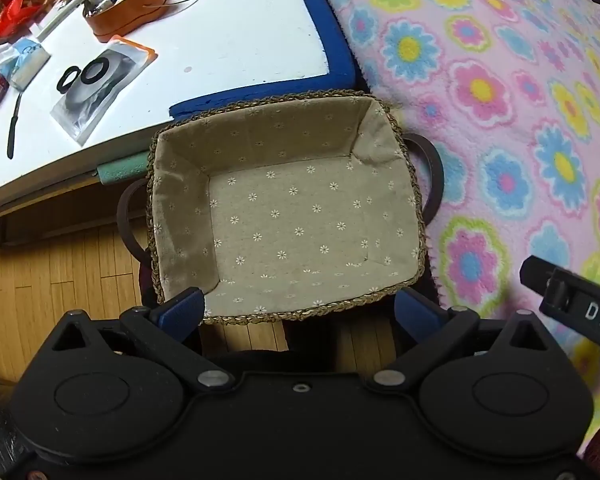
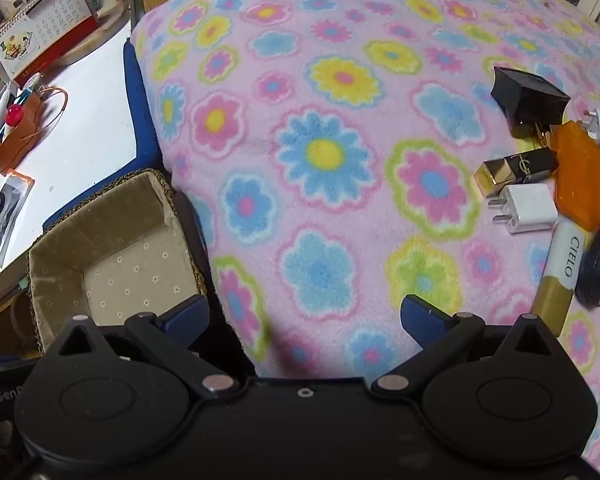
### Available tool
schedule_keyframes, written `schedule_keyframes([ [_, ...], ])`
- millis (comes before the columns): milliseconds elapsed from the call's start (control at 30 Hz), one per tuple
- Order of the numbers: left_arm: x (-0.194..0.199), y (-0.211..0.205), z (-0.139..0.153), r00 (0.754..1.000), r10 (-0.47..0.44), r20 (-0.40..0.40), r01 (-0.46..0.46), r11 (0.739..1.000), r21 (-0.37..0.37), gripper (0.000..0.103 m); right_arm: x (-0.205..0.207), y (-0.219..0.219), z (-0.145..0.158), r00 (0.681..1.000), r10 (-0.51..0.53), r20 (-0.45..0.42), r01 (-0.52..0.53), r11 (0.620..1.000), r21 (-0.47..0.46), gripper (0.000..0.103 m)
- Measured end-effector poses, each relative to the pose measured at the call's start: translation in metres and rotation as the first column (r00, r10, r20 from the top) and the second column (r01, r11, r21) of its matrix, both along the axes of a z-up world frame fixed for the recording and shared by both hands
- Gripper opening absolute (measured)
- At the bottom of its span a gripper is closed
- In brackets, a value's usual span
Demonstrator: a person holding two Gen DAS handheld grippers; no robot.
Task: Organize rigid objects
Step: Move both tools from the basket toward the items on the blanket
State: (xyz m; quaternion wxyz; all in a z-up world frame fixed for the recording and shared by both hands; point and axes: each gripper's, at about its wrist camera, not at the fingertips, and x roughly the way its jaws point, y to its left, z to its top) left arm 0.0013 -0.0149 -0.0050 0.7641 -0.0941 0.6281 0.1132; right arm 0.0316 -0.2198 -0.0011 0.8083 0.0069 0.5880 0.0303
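Nearest, the left gripper [image 1: 300, 308] and right gripper [image 2: 304, 316] are held wide apart and empty over a lined basket [image 1: 288, 216] at centre frame, beyond which a flowered blanket [image 2: 320, 120] bearing small items [image 2: 540, 184] at right and a white table [image 1: 228, 32] at upper left are seen.

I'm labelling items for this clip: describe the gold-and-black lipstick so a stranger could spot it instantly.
Start at the flower-patterned pink blanket and go to the cluster of small objects at its right edge in the right wrist view. The lipstick lies on its side there, between the black box above and a white plug adapter below. It alone has a shiny gold end on a glossy black square body.
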Motion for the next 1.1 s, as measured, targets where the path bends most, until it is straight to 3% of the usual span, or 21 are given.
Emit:
schedule_keyframes([
  [433, 0.000, -0.008, 0.002, 0.999, -0.047, 0.004, 0.047, 0.998, 0.049, 0.097, -0.005, -0.008, 0.014, 1.000, -0.017, 0.026, 0.017, 1.000, -0.012, 0.103],
  [1100, -0.005, -0.010, 0.003, 0.995, -0.097, 0.013, 0.097, 0.995, -0.009, 0.097, -0.039, -0.042, 0.024, 0.997, -0.065, 0.050, 0.067, 0.997, -0.037, 0.100],
])
